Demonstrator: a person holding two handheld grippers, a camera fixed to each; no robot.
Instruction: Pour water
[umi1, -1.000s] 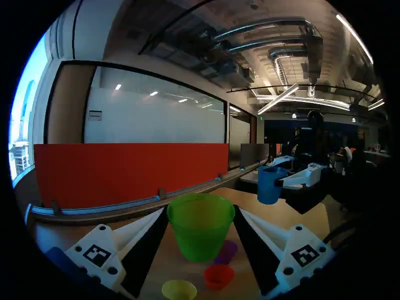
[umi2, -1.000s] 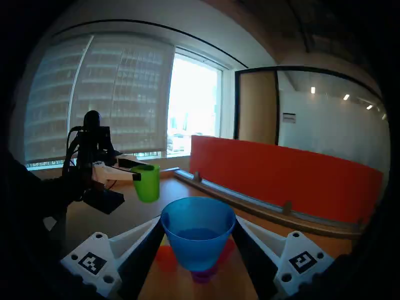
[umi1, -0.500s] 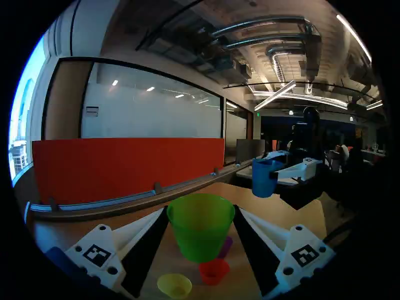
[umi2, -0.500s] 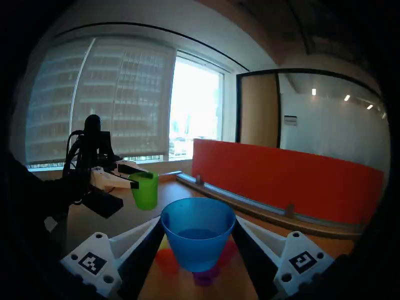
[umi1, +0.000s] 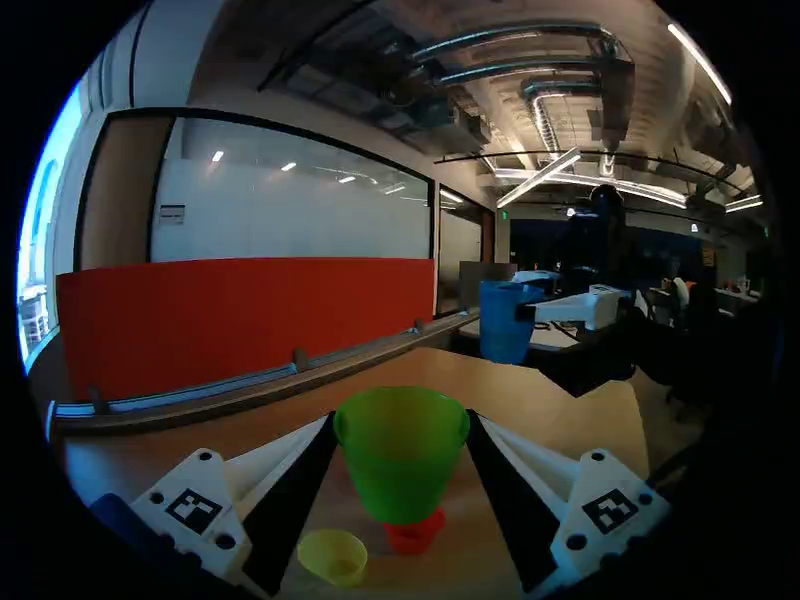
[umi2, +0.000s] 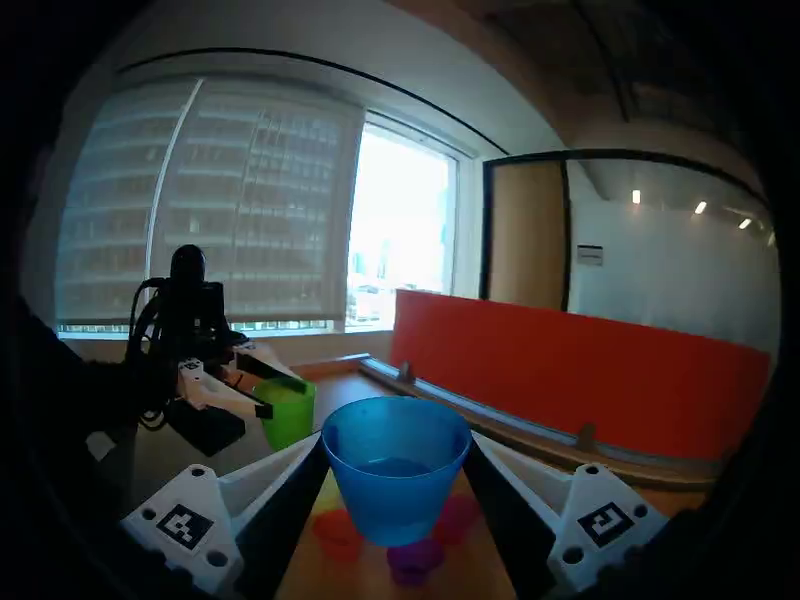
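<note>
Orange divider (umi1: 250, 310) beyond; green cup (umi1: 402, 445) half-hides red cup (umi1: 415, 535).

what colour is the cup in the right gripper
Blue cup, seen best in the right gripper view.

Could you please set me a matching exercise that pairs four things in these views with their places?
Things:
1 green cup
2 blue cup
3 yellow cup
4 red panel

Places:
A between the right gripper's fingers
B standing on the table
C along the table's edge
D between the left gripper's fingers

Pairs: 1-D, 2-A, 3-B, 4-C
</note>
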